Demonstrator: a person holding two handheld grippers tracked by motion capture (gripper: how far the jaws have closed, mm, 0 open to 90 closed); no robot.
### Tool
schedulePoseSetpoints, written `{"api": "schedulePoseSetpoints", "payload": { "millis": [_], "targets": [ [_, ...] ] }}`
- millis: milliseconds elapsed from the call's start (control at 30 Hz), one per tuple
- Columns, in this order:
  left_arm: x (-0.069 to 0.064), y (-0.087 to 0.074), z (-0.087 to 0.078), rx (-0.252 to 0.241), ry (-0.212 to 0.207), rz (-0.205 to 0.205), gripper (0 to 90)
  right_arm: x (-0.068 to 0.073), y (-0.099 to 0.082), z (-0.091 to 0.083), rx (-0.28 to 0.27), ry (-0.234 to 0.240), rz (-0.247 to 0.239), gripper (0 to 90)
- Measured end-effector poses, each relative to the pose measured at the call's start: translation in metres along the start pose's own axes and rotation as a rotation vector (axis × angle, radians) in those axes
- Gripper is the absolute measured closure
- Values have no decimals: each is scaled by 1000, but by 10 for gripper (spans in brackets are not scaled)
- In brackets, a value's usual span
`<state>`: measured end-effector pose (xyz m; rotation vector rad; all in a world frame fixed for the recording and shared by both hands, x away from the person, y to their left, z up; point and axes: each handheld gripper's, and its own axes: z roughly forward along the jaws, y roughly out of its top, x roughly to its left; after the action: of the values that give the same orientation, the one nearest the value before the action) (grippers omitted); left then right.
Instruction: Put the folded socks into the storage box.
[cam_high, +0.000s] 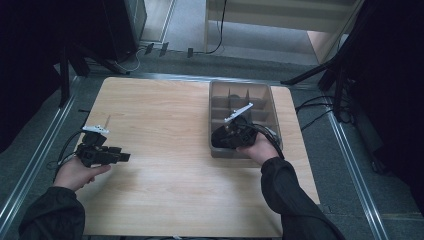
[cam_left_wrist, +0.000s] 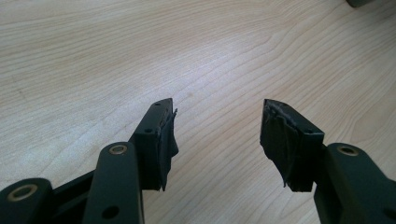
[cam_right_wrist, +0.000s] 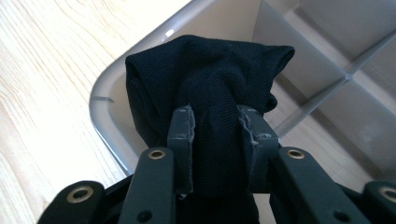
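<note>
Right tongs (cam_right_wrist: 215, 122): we see them clamped on a rolled black cloth (cam_right_wrist: 205, 79), held over the near corner of the grey divided tray (cam_right_wrist: 109, 119).
Left tongs (cam_left_wrist: 217, 135): spread wide, nothing between them, over bare table (cam_left_wrist: 140, 51).
Progress: we judge the cloth at the tray but not yet released.
Left: letting go.

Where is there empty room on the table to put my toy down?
The bare wood between the left gripper and the grey tray is free. So is the near edge. It's crowded at the tray, where the right gripper squeezes a black cloth.
</note>
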<state>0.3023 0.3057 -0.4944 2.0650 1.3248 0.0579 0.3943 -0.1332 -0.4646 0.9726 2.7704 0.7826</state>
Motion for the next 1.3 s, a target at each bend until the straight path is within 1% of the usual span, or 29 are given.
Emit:
{"api": "schedulePoseSetpoints", "payload": {
  "millis": [67,133,167,267,400,500,600,700,767,900,1033,1133,1267,1300],
  "targets": [
    [0,0,0,0,0,0,442,0,1,2,14,0,0,693],
    [0,0,0,1,1,2,441,1,3,4,34,-6,-14,693],
    [0,0,0,1,1,1,442,1,3,4,41,-5,-10,693],
    [0,0,0,1,1,4,442,-1,4,6,48,11,-11,692],
    [0,0,0,1,1,1,441,-1,4,7,52,14,-13,683],
    [0,0,0,1,0,1,442,-3,5,4,40,32,6,620],
    [-1,0,1,4,0,3,441,-4,5,-2,21,32,11,538],
    [-1,0,1,4,0,2,442,-5,6,-10,-8,42,38,486],
    [0,0,0,3,3,3,442,-5,7,-14,-17,37,30,463],
    [-1,0,0,4,0,3,441,-4,10,-23,-34,33,16,466],
    [0,0,0,3,1,2,440,-3,14,-32,-57,26,12,501],
    [0,0,0,8,-2,-2,435,-3,18,-36,-66,8,7,580],
    [0,0,0,4,-2,-1,434,-2,19,-36,-68,-39,-8,779],
    [0,-1,0,1,-3,-3,434,-3,19,-34,-60,-40,-4,841]
  ]
}}
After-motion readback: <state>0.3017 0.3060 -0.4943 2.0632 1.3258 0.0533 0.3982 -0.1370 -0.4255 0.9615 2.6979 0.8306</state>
